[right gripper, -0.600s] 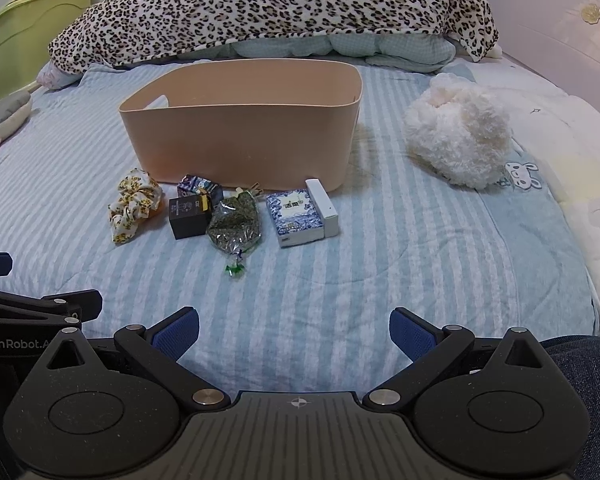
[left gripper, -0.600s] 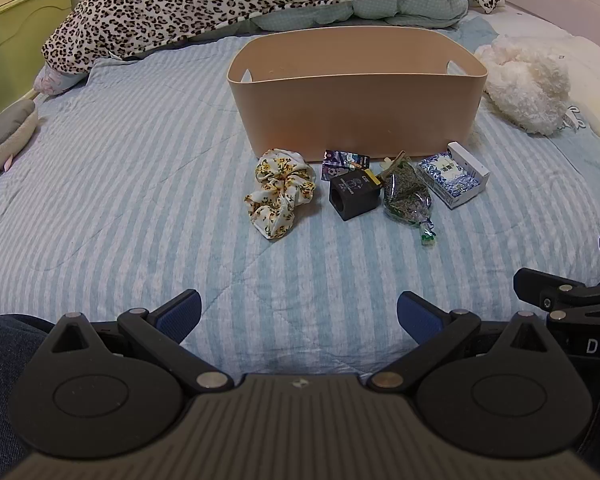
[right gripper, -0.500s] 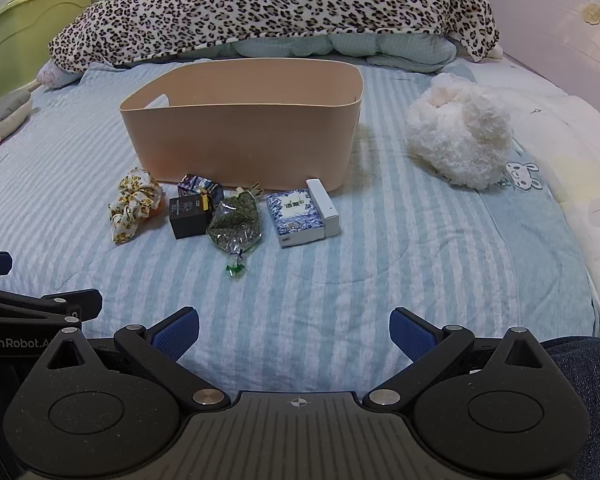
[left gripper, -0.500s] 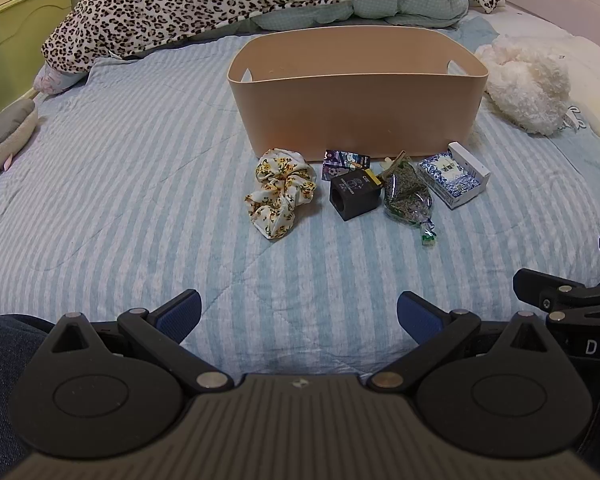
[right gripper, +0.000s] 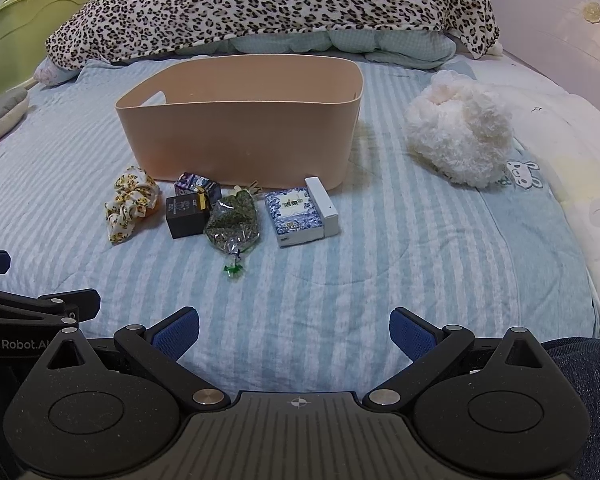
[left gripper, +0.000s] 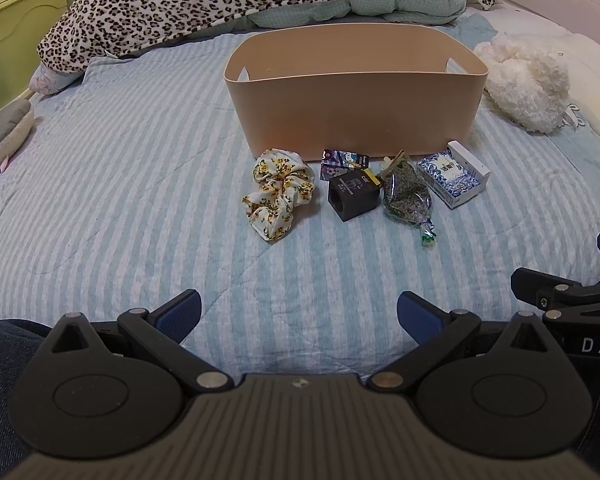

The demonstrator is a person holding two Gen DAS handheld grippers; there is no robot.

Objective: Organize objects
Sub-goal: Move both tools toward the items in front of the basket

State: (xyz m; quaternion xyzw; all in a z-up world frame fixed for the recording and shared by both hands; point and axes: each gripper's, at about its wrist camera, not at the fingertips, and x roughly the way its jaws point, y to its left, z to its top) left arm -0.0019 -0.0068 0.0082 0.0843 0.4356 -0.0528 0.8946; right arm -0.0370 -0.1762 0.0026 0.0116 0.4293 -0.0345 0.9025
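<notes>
- Scrunchie [left gripper: 278, 194], black box [left gripper: 353, 191], small purple carton [left gripper: 342, 159], clear bag of dried herbs [left gripper: 406, 194] and blue-and-white packet [left gripper: 452, 176] lie in a short row on the striped bed cover [left gripper: 120, 200], just in front of the tan bin [left gripper: 354, 116].
- Row runs left to right across both views; all of it sits well ahead of the fingers, none between them.
- Herb bag's long axis points toward the cameras, its green tie nearest; the packet lies slightly angled, a white box touching its right side.
- Left gripper [left gripper: 299, 314] faces the scrunchie end of the row; right gripper [right gripper: 294, 330] lines up closer to the packet, so each hand looks best placed for its own end.
- Both sets of fingers stand wide apart and hold nothing, low over the bed near the person's denim-clad legs.
- Bin's visible inner wall is bare; its floor is hidden by the near wall, so contents cannot be told.
- Fluffy white toy [right gripper: 460, 136] lies right of the bin, apart from it.
</notes>
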